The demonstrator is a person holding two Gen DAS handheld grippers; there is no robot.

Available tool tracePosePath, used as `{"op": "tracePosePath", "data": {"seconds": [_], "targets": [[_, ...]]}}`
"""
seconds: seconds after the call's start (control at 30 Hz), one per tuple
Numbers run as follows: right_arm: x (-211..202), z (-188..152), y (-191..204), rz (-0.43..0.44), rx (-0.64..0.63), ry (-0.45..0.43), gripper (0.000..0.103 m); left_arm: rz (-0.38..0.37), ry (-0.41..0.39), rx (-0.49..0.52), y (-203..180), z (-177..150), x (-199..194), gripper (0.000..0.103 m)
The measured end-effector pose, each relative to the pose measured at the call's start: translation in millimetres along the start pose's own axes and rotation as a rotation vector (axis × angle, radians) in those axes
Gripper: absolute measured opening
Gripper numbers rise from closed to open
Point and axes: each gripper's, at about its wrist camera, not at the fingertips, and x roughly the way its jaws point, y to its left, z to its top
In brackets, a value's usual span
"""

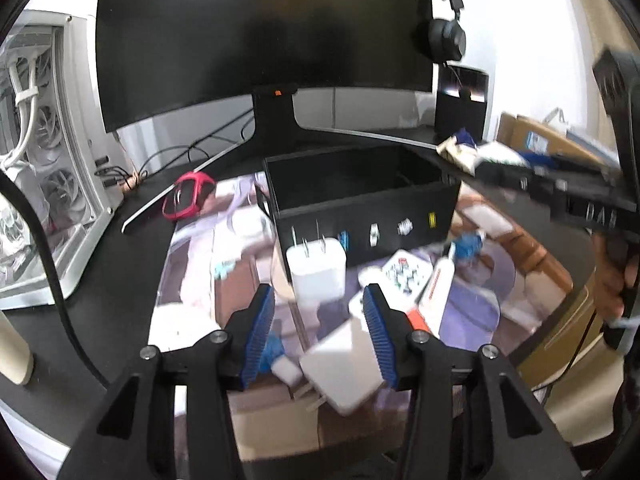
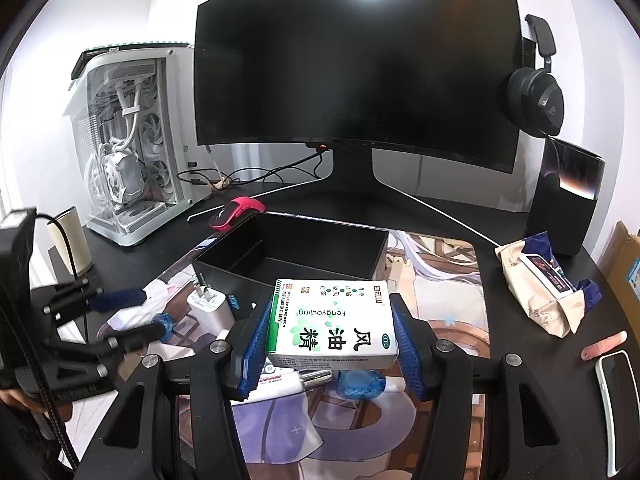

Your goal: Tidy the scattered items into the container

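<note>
1. Left wrist view: the left gripper (image 1: 319,312) is open with nothing pinched. The white charger (image 1: 316,276) stands prongs-up on the table (image 1: 100,248) just past the fingertips, dead ahead and touching the front wall of the black container (image 1: 360,220). A flat white adapter (image 1: 344,364) lies lower down between the jaws, untouched.
2. Right wrist view: the right gripper (image 2: 332,334) is clamped on the white-green medicine box (image 2: 332,320), long side running jaw to jaw. The container sits straight ahead, just beyond the box, so I'd say the right hand is the one set to drop in.
</note>
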Motion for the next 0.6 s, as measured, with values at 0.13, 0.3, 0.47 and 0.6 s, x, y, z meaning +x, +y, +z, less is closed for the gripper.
{"op": "tracePosePath", "data": {"seconds": [0.13, 0.3, 0.47, 0.6], "targets": [[-1.1, -0.2, 1.2, 0.003, -0.003, 0.001, 0.056, -0.003, 0.012, 0.006, -3.2, -8.6, -0.7, 0.058], [-1.1, -0.5, 0.0, 0.001, 0.0, 0.0, 0.056, 0.021, 0.011, -0.033, 8.6, -10.7, -1.5, 0.06], [0.9, -0.9, -0.2, -0.001, -0.002, 0.006, 0.056, 0.032, 0.023, -0.067, 20.4, -6.6, 8.9, 0.059], [2.0, -1.5, -0.3, -0.002, -0.004, 0.009, 0.056, 0.027, 0.025, -0.059, 18.1, 3.7, 21.8, 0.06]]}}
